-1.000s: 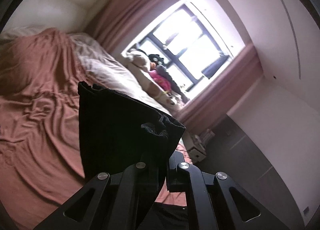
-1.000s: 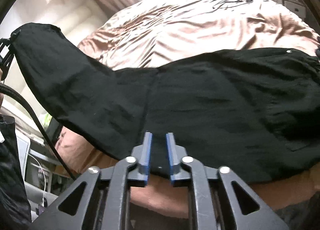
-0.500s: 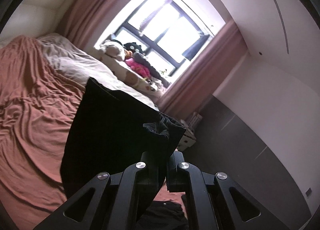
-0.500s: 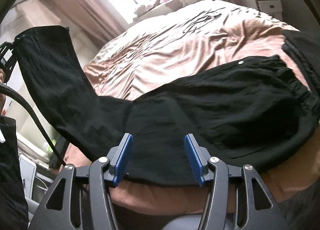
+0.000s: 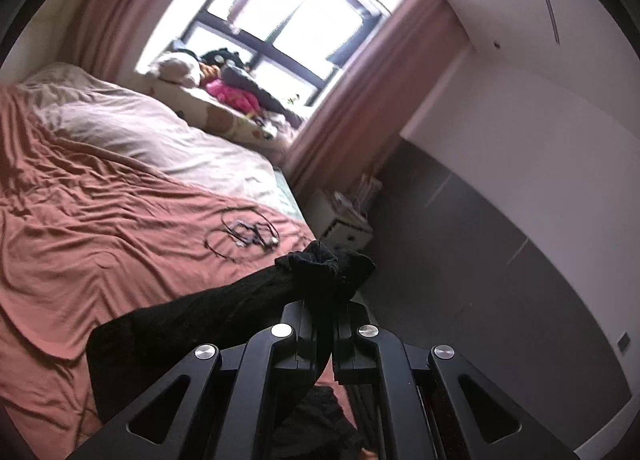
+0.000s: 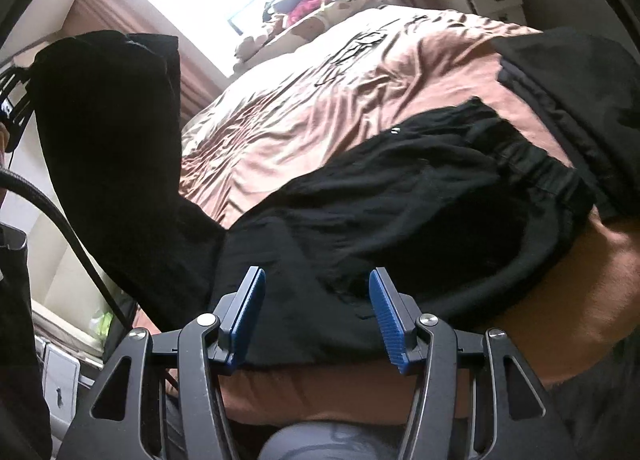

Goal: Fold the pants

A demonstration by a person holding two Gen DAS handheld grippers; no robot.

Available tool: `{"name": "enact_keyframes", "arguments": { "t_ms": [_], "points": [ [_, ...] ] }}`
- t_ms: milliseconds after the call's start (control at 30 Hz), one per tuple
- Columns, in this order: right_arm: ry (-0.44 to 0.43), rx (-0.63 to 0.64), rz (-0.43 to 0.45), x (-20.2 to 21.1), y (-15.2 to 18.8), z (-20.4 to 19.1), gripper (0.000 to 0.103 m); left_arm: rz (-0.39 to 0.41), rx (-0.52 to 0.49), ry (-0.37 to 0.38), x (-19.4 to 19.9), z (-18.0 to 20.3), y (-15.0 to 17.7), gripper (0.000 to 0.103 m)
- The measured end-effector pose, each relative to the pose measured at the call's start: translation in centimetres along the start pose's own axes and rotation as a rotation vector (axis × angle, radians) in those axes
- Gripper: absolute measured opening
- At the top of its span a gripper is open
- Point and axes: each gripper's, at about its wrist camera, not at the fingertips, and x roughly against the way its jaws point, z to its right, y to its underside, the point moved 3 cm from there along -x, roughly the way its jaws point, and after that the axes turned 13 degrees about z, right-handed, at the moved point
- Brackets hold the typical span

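Bed (image 5: 100,244), rust sheet, creased: carrying the job. Black pants (image 6: 400,196) lying across its near edge, waistband end to the right in the right wrist view, one leg lifted off to the left and hanging in air.

Left tool (image 5: 328,324): pinching the bunched leg cuff, jaws nearly together on cloth. Right tool (image 6: 316,312): jaws have just been opening; now standing mid-wide, hovering over the body of the pants, blue pads (image 6: 250,304) apart w/ nothing pressed btwn them.

Risks, largest first, as judged:
1. Leg is being carried by a small wad of cuff only. Fast swing could be pulling it free; fold then landing skewed.
2. Body of pants is lying unpinned near bed edge. Drag from the lifted leg could be sliding the whole garment, poss. off the edge.
3. Second dark garment (image 6: 580,100) is lying just beside the waistband; could be getting caught in the fold.
4. Loose cable coil (image 5: 244,236) on the sheet, well apart; snag unlikely unless leg is swung far.
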Motion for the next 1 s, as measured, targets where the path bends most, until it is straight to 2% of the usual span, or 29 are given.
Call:
{"name": "enact_keyframes", "arguments": {
  "t_ms": [233, 533, 800, 1000],
  "points": [
    [0.029, -0.057, 0.022, 1.6, -1.0, 3.8, 0.052, -0.084, -0.019, 0.026, -4.6, 3.4, 3.7, 0.005],
    [0.064, -0.101, 0.032, 3.1, -1.2, 7.2, 0.052, -0.224, -0.006, 0.039, -10.4, 4.1, 10.6, 0.005],
    [0.077, -0.140, 0.030, 2.8, -1.0, 8.5, 0.052, -0.363, 0.048, 0.063, -14.0, 2.9, 18.3, 0.005],
    [0.085, -0.141, 0.017, 2.3, -0.8, 8.7, 0.052, -0.504, 0.029, 0.075, -14.4, 3.1, 25.4, 0.005]
  ]
}}
